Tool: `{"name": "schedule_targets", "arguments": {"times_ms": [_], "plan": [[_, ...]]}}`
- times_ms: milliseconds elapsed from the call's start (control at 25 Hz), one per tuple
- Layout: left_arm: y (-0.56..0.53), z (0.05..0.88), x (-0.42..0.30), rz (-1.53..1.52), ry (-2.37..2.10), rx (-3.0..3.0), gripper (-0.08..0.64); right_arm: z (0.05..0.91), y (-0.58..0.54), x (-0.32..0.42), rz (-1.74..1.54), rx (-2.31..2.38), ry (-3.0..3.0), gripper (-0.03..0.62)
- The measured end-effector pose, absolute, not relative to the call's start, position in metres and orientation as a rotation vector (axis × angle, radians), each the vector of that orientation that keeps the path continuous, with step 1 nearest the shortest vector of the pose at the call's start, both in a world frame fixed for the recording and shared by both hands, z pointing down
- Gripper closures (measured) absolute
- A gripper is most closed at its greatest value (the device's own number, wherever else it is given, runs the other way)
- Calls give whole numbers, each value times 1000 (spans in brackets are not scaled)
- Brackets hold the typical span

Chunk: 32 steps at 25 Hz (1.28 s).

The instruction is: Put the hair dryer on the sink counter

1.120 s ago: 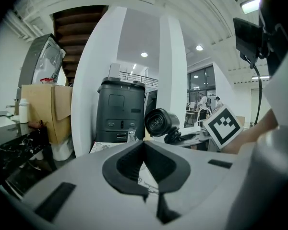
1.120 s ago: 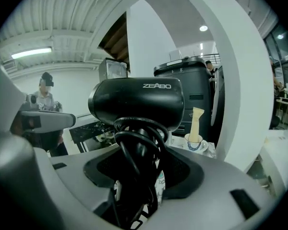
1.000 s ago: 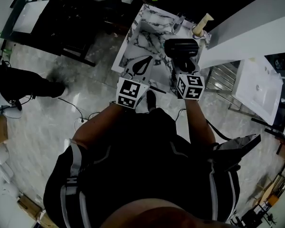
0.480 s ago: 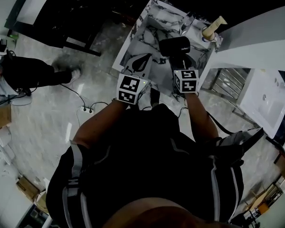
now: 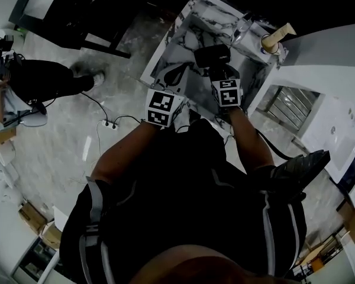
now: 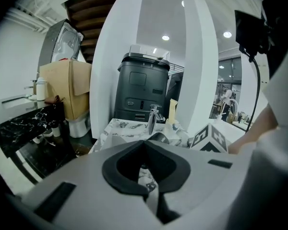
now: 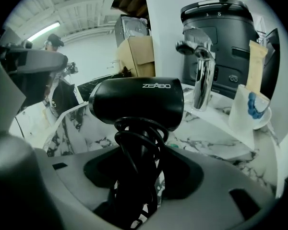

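Note:
The black hair dryer [image 5: 212,57] [image 7: 137,102], its cord wound round the handle, stands upright between the jaws of my right gripper [image 5: 222,76] [image 7: 134,176], which is shut on the handle. It hangs over the near right part of the marble sink counter [image 5: 165,70] [image 7: 216,133], beside the basin. My left gripper [image 5: 176,77] [image 6: 148,188] is shut with nothing in it and hovers over the counter's near left edge [image 6: 122,126].
A chrome faucet [image 5: 242,25] [image 7: 201,75] and a white cup with a tube in it [image 5: 276,37] [image 7: 249,109] stand at the counter's back. A black bin [image 6: 141,90] is behind the counter. A person [image 5: 41,81] stands on the floor at left; a cable [image 5: 109,123] lies nearby.
Both grippers have shifted slightly left and forward over the counter, the dryer still held upright in the right one. The person at left has moved a little.

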<state>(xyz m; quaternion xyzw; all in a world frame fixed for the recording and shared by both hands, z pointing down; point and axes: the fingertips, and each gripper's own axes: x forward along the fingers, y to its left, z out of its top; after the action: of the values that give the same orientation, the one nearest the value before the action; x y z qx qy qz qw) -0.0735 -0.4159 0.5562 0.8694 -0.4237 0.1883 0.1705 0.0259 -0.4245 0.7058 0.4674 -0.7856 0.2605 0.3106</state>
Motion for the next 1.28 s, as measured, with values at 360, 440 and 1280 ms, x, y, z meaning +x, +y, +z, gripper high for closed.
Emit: {"name": "schedule_targets", "arguments": {"times_ms": [360, 440, 1280], "plan": [[-417, 573, -79, 561, -1231, 2404, 554, 761, -426, 21, 849, 1210, -1968, 350], [-413, 577, -76, 582, -1215, 2413, 554, 772, -426, 22, 871, 1209, -1940, 350], [-389, 590, -75, 666, -1151, 2453, 554, 837, -421, 35, 1001, 1234, -1725, 350]]}}
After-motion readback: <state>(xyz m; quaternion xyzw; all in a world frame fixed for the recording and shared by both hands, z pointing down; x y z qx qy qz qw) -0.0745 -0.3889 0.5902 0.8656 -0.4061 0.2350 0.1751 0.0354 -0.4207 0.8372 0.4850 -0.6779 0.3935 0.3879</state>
